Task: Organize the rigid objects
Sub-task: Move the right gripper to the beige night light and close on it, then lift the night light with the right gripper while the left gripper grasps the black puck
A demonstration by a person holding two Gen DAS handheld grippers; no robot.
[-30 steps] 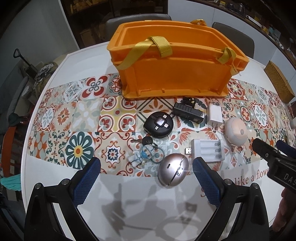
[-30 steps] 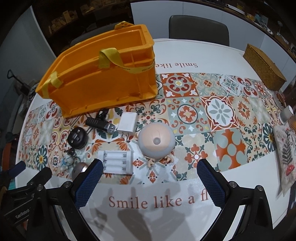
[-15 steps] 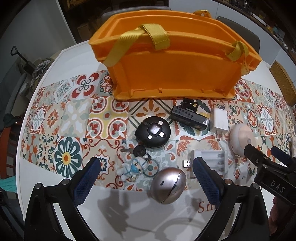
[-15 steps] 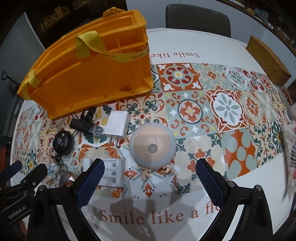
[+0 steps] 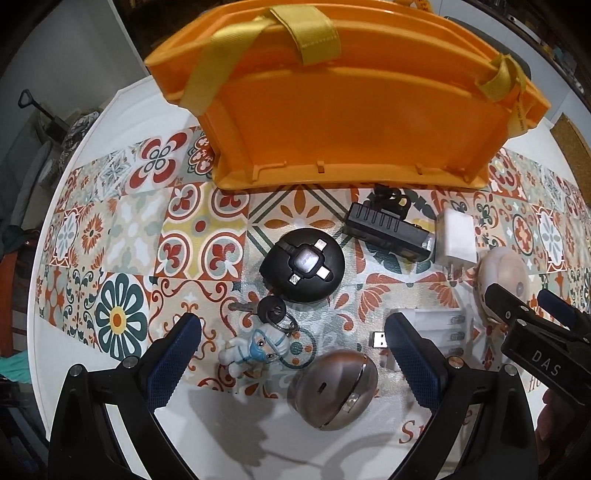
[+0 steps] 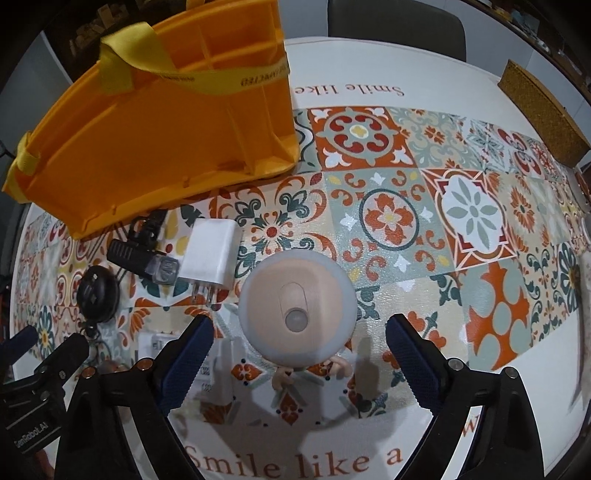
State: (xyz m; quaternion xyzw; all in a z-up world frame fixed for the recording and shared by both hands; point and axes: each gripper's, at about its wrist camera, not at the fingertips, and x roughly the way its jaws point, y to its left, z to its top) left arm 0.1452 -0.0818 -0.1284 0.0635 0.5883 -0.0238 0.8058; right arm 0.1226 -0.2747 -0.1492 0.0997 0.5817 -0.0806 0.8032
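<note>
An orange plastic crate [image 5: 343, 110] fills the frame's top. Below it sit a round black cable reel [image 5: 302, 270], a white wall charger [image 5: 455, 236] at right, and a silver egg-shaped gadget [image 5: 332, 389] lowest.

Orange crate [image 5: 351, 122], small gadgets [image 5: 303, 269] beside

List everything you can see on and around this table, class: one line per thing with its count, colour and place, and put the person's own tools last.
crate: 1, orange with yellow straps, far side of table
cable reel: 1, black, round, before the crate
bike light: 1, black, right of the reel
wall charger: 1, white, beside the light
dome lamp: 1, peach, between the right fingers, untouched
battery charger: 1, white, behind the left gripper's finger
egg-shaped gadget: 1, silver, near edge
key: 1, black-headed, on a ring
figure keychain: 1, white and blue
wicker box: 1, tan, far right
chair: 1, grey, beyond the table
left gripper: 1, black, blue pads, open
right gripper: 1, black, open, jaws just closing
</note>
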